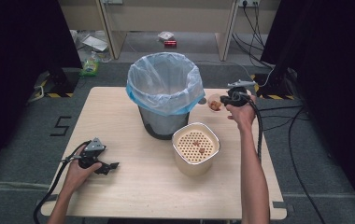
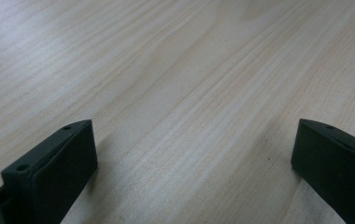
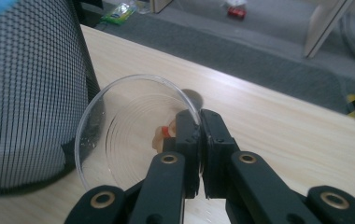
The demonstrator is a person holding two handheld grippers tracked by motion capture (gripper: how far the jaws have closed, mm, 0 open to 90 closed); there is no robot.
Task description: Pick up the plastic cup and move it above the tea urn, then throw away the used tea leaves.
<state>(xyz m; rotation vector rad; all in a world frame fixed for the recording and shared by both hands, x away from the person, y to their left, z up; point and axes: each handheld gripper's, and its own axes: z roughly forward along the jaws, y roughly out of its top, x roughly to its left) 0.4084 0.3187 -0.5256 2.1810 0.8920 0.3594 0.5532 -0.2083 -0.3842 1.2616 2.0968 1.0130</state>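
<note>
Right hand-held gripper [image 3: 199, 133] pinches the rim of a clear plastic dish [image 3: 119, 135]; right gripper view shows the jaws clamped on its thin edge and faint ring ridges, the high view just a small dish [image 1: 214, 103] w/ brownish scraps beside the bin [image 1: 165, 93]. Dish sits at the desk [image 1: 119, 186] far-right, near the mesh bin w/ its blue-rimmed bag. Cream strainer pot [image 1: 195, 149] holds a few crumbs. Left hand-held gripper [image 2: 194, 154] spread wide over bare desk.

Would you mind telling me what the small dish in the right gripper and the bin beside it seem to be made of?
The dish looks like clear, glossy plastic or glass: the table shows through it. The bin looks like black metal mesh, fine grid visible, with a thin translucent plastic liner.
</note>
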